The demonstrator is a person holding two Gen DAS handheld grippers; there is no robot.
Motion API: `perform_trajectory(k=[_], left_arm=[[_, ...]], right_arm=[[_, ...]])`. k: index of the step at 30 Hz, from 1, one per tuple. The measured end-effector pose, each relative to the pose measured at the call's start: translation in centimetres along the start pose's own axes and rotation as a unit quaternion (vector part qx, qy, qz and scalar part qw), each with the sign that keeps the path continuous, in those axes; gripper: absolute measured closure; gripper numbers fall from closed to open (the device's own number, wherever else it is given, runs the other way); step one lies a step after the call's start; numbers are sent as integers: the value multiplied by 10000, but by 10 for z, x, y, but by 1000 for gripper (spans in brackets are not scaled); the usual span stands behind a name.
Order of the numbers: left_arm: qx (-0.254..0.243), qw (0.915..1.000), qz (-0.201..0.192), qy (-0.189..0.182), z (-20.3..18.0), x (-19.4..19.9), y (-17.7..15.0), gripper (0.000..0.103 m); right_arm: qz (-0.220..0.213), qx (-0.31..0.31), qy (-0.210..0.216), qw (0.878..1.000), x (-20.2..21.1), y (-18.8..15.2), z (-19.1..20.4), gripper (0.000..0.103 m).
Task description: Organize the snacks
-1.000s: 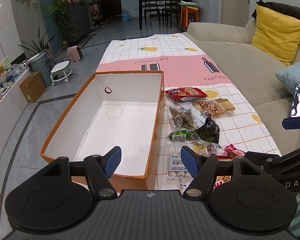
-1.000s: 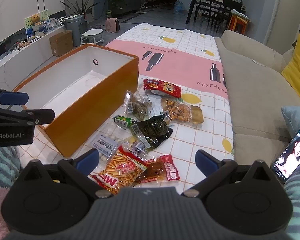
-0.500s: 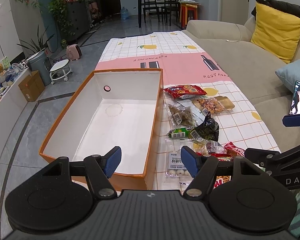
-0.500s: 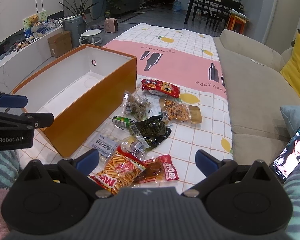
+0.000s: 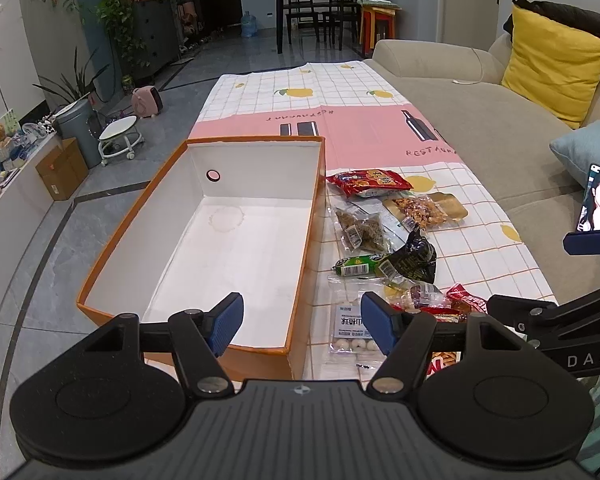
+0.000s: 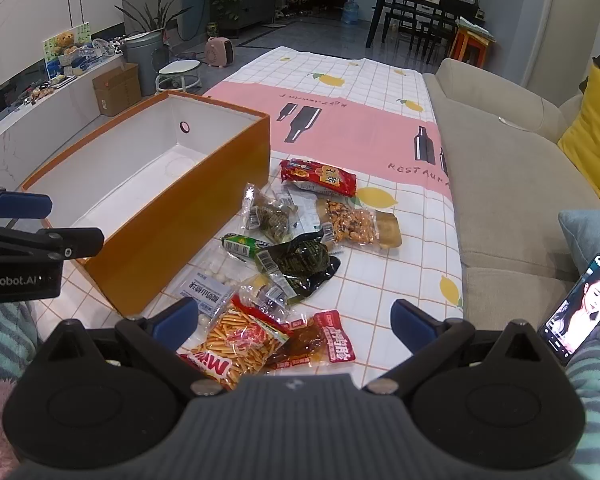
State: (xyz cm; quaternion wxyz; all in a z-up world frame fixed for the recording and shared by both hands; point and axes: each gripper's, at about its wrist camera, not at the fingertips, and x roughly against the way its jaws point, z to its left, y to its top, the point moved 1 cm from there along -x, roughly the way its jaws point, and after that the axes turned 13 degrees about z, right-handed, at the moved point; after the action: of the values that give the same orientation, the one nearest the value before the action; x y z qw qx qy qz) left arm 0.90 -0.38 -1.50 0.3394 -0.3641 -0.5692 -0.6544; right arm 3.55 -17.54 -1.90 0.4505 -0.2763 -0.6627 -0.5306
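Left claw (image 5: 302, 322): open, gripping nothing, at the lower centre of the left wrist view, straddling the near right corner of the box. Right claw (image 6: 294, 322): open wide, gripping nothing, at the lower centre of the right wrist view, above the nearest packets. Box (image 5: 112, 232): orange outside, white inside, open-topped, nothing in it, on the left half of the tabletop (image 5: 340, 92), which carries a checked cloth with lemons and a pink band. Snacks, all on the cloth just right of the box, none inside it: red packet (image 6: 320, 178) farthest; nut pack (image 6: 350, 222) beside a clear pack of dark pieces (image 6: 270, 216); green stick (image 6: 242, 245) touching a black pouch (image 6: 304, 264); white ball pack (image 6: 210, 286) near the box's corner; orange stick bag (image 6: 240, 340) and red-labelled brown pack (image 6: 320, 344) nearest, partly overlapping. Sofa (image 5: 480, 120): beige, along the right of the tabletop, with a yellow cushion (image 5: 552, 64) at upper right. Phone (image 6: 576, 310): lit screen, lower right edge.
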Motion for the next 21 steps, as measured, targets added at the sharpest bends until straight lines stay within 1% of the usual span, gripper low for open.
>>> perform_trajectory(k=[9, 12, 14, 17, 21], left_arm=[[-12, 10000, 48, -52, -2, 0, 1, 25], [-31, 9999, 65, -86, -2, -1, 2, 26], [-79, 9998, 63, -160, -3, 0, 3, 26], [-210, 9994, 28, -289, -11, 0, 3, 26], [-465, 9965, 178, -674, -25, -5, 4, 26]], right_arm=[[18, -27, 9, 10000, 0, 1, -1, 4], [-34, -19, 110, 9999, 1, 0, -4, 4], [-62, -97, 219, 9997, 0, 0, -10, 4], [20, -359, 364, 9987, -6, 0, -24, 4], [140, -648, 414, 9969, -18, -3, -41, 5]])
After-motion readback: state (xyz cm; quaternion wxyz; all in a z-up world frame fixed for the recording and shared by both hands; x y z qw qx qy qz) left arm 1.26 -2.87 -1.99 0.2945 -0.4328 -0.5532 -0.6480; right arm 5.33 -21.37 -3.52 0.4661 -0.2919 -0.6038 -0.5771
